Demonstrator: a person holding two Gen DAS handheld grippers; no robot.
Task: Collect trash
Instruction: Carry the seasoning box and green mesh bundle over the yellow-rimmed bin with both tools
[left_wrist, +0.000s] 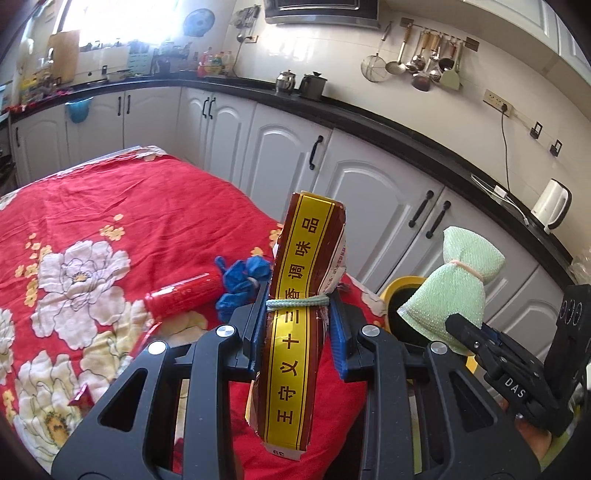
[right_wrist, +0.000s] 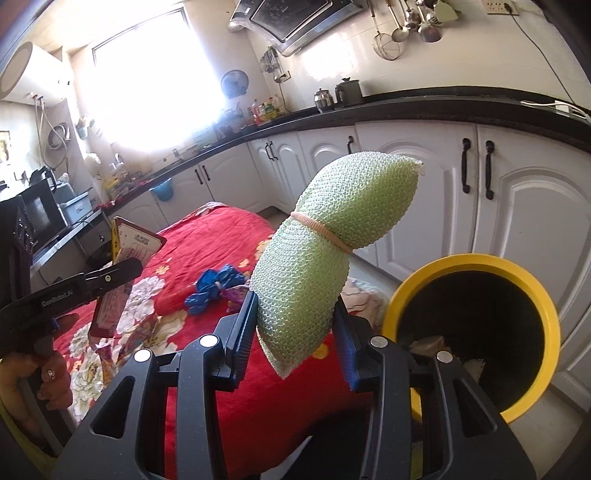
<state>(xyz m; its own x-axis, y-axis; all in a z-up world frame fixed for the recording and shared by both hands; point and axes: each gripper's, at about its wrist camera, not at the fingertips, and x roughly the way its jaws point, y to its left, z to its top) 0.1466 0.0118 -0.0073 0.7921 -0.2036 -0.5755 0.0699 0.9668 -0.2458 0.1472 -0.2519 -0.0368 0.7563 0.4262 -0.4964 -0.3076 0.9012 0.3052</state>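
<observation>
A brown and yellow seasoning box (left_wrist: 299, 317), tied round its middle with a pale green cord, is clamped upright in the left gripper (left_wrist: 299, 325), whose fingers are drawn in narrow against its two sides. A green mesh sponge (right_wrist: 317, 254), cinched at the waist by a rubber band, is pinched at its lower half by the right gripper (right_wrist: 299, 332), closed about as far. Both pieces of trash are thus lifted clear of the red floral cloth (left_wrist: 122, 206) that covers the counter. A yellow-rimmed bin (right_wrist: 472, 325) with a dark inside stands just beside the counter's edge, on the right; the sponge is held near its mouth but not over it, and the box is farther off, above the cloth.

The step in hand is judged to be the carry to the bin. The next move calls for each gripper to be brought over the opening and only then opened, the right one first since it is nearer; care is needed that the two grippers are not crossed.

More trash is left on the cloth: a red tube (left_wrist: 181, 299), a knotted blue bag (left_wrist: 240, 280), and what may be a purple wrapper (right_wrist: 236, 295) beside it, too blurred to be named with certainty.
</observation>
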